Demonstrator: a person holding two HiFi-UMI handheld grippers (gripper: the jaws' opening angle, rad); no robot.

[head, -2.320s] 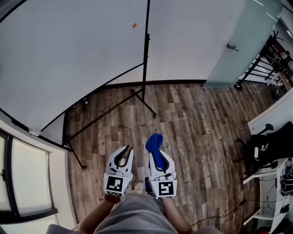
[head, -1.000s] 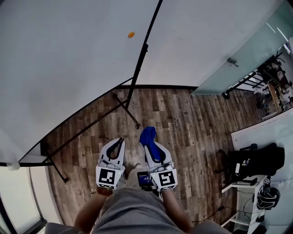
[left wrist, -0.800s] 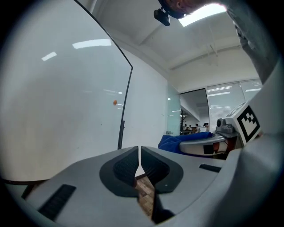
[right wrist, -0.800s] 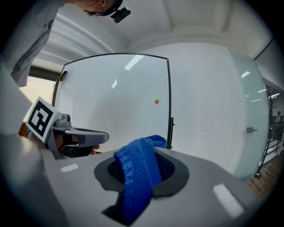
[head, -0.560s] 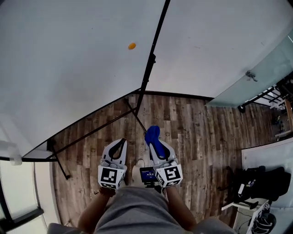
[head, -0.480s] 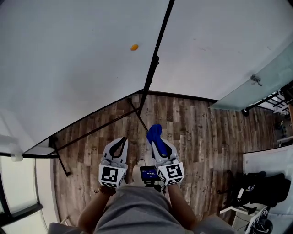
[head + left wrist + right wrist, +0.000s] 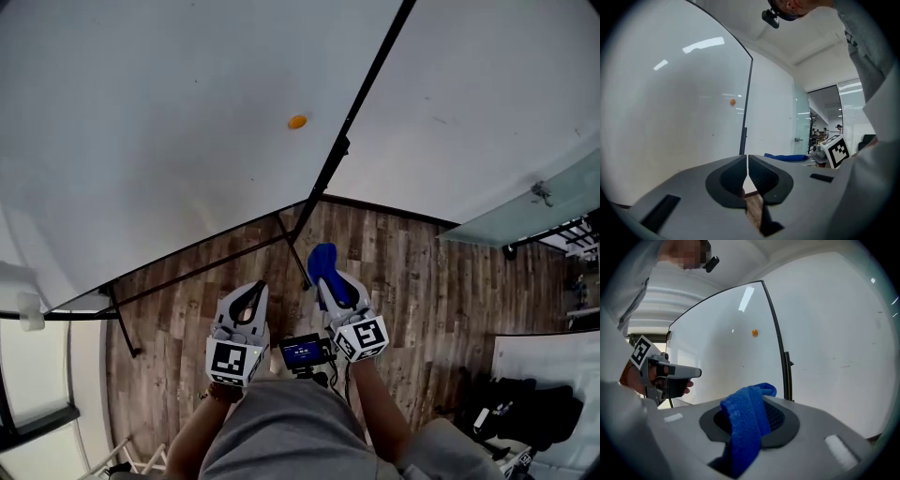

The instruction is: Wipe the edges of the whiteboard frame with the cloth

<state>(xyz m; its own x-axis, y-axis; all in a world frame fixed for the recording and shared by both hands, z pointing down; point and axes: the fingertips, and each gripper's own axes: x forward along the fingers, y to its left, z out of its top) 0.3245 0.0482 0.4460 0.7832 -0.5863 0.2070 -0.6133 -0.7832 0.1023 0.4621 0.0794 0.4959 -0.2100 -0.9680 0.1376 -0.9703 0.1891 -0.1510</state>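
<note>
Since two seconds ago the person has stepped closer. In the head view, the whiteboard frame (image 7: 339, 148) slants above the right gripper (image 7: 323, 267), which clamps the blue cloth (image 7: 322, 257) just short of the frame's lower corner, probably to start wiping there. In the left gripper view, the left gripper (image 7: 748, 161) is pinched together and empty, apparently idle. In the right gripper view, the cloth bulges between the jaws, facing the frame's side edge.

From the head we look steeply down on floor (image 7: 422, 281) and whiteboard (image 7: 141, 141); both gripper views face that board, sharing its frame (image 7: 744, 140).
</note>
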